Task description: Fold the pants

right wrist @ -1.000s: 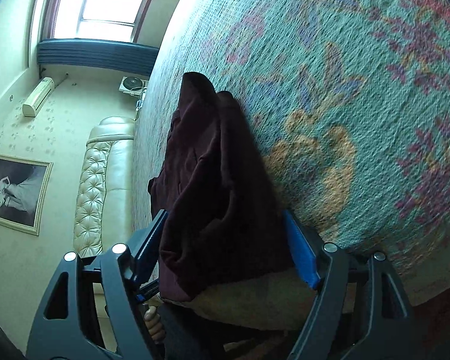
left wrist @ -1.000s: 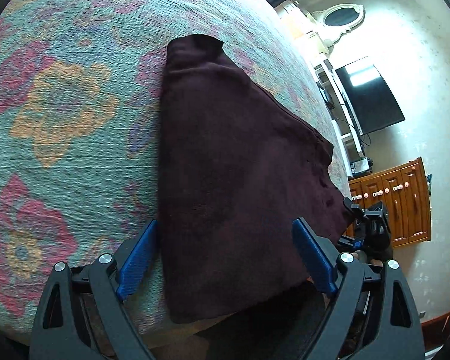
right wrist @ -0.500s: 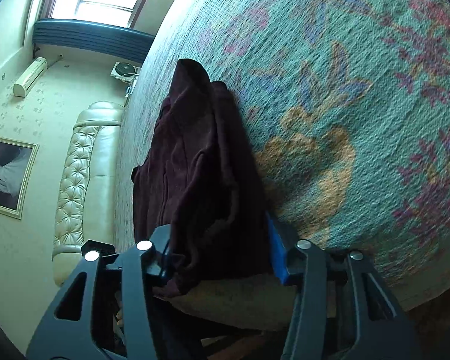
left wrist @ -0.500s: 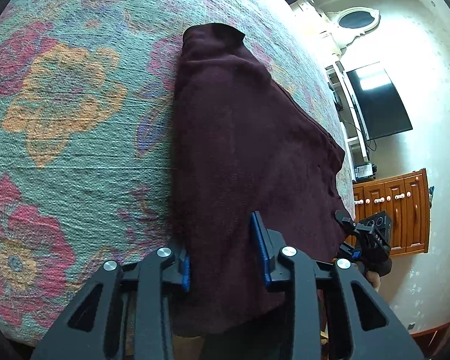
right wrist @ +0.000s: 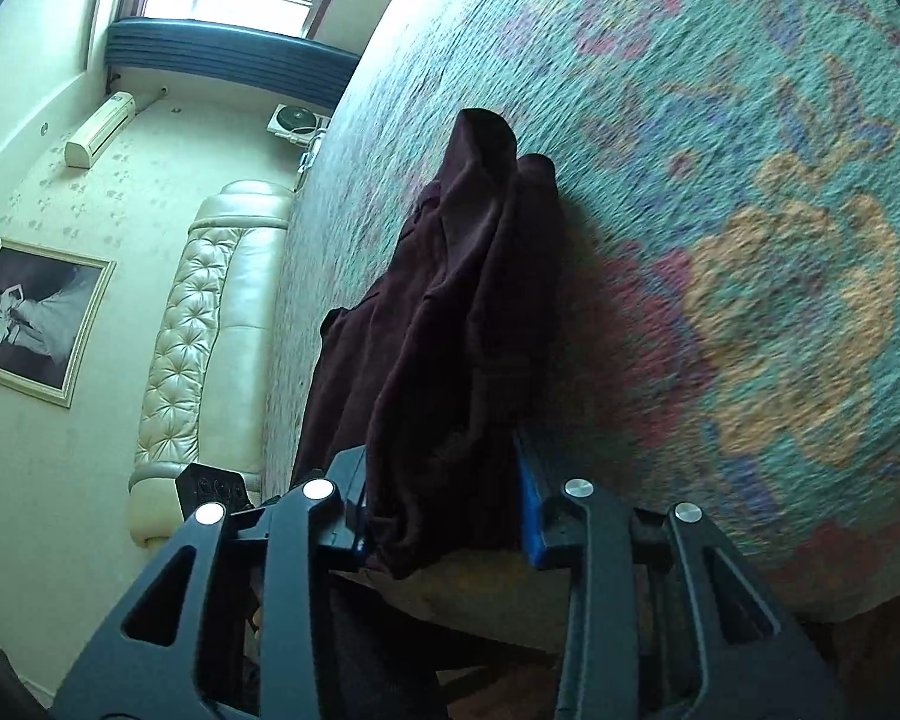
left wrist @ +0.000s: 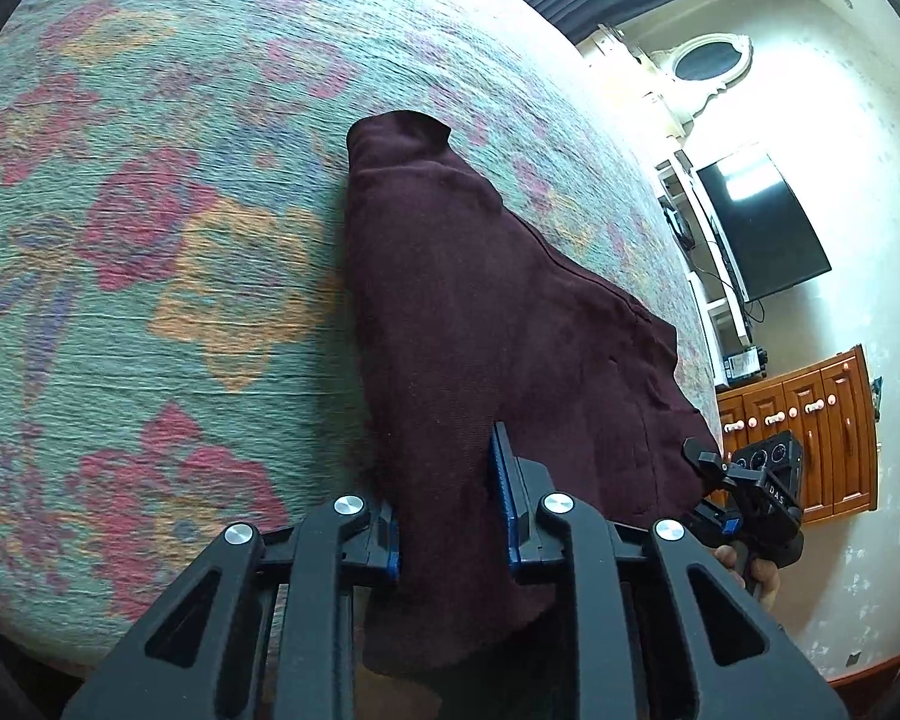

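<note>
Maroon pants [left wrist: 480, 324] on floral bedspread [left wrist: 168, 276] — left gripper [left wrist: 450, 516] and right gripper [right wrist: 444, 504], spread wide a second ago, now clamp the near hem.

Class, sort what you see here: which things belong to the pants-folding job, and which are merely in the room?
Job: maroon pants; left gripper; right gripper; floral bedspread.

Room: television; wooden cabinet; cream sofa; framed photo; air conditioner.

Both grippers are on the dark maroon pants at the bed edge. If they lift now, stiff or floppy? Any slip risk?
Likely floppy: the dark maroon pants bunch into soft folds between the left gripper and the right gripper. Probably sags between the two grips. Slip looks unlikely: the fabric seems thick and napped, with blue pads on both sides.
</note>
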